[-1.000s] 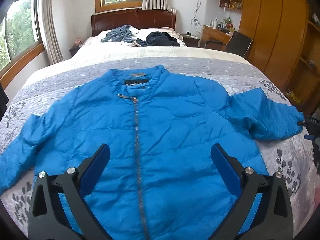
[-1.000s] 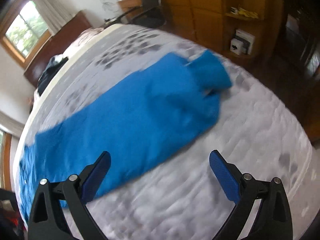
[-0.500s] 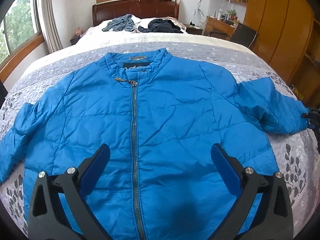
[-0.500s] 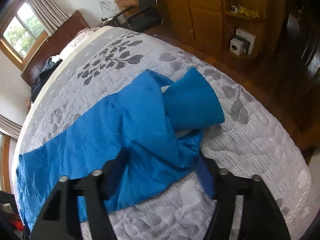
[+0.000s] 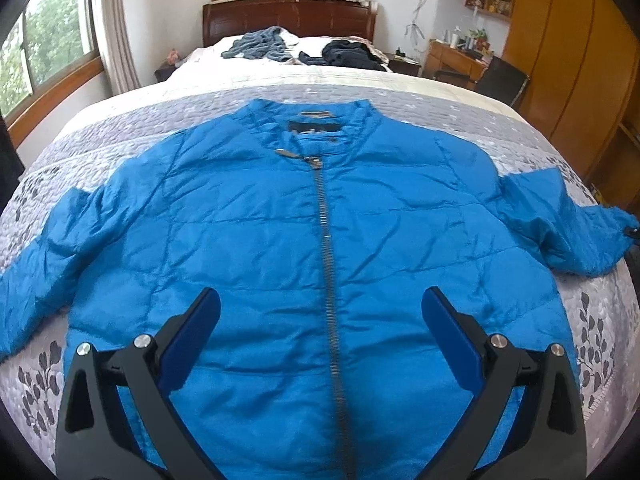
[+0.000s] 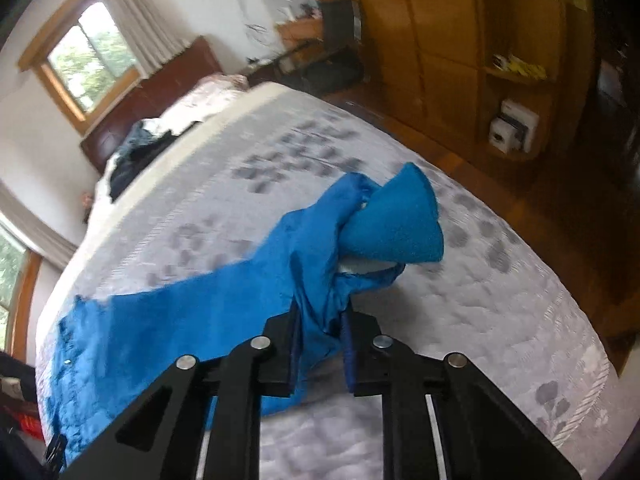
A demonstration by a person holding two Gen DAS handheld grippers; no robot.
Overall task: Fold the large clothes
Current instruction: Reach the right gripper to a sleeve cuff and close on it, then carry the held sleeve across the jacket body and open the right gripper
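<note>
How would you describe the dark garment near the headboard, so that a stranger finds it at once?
Start at the dark wooden headboard of the bed. Two crumpled garments lie on the pillows before it. The black garment is on the right; its neighbour, the grey-blue garment, is paler.

1. A bed with a dark wooden headboard fills the room, covered by a grey quilt printed with dark leaf motifs.
2. A blue padded jacket lies face up and zipped across the quilt, collar toward the headboard, both sleeves spread outward.
3. The sleeve near the bed's right edge is bunched and lifted off the quilt, its cuff turned back.
4. Beyond the quilt, a pale sheet runs to the pillows.
5. A grey-blue garment and a black garment lie crumpled side by side near the headboard.
</note>
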